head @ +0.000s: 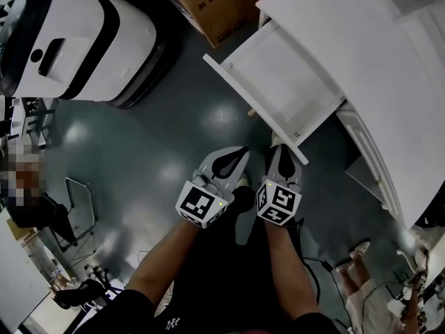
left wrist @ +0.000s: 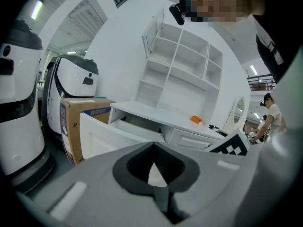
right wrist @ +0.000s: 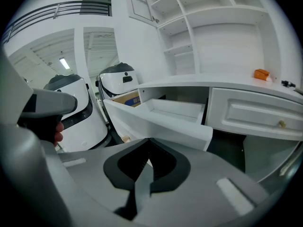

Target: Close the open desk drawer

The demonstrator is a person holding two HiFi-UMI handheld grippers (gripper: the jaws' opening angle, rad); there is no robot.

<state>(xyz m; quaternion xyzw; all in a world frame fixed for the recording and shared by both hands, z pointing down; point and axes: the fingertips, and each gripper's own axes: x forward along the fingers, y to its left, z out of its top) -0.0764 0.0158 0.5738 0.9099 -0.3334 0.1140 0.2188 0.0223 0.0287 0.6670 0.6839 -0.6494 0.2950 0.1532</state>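
The white desk [head: 361,40] stands at the upper right with its left drawer [head: 278,75] pulled far out; the inside looks bare. A small tan knob [head: 251,113] sits on the drawer's front panel [head: 240,89]. Both grippers hang side by side just in front of that panel. My left gripper [head: 240,152] is shut with nothing in it, a little short of the panel's near end. My right gripper [head: 278,147] is shut too, tips close to the panel's near corner; contact cannot be told. The drawer [left wrist: 102,136] [right wrist: 161,119] lies ahead of the left gripper [left wrist: 152,145] and right gripper [right wrist: 148,141].
A cardboard box [head: 208,2] stands beside the drawer's far end. A large white robot machine [head: 76,33] stands at the upper left. A chair frame [head: 76,207] is at the left. Another person's feet [head: 358,249] show at the lower right. A shut drawer [right wrist: 255,115] and orange item [right wrist: 261,74] are on the desk.
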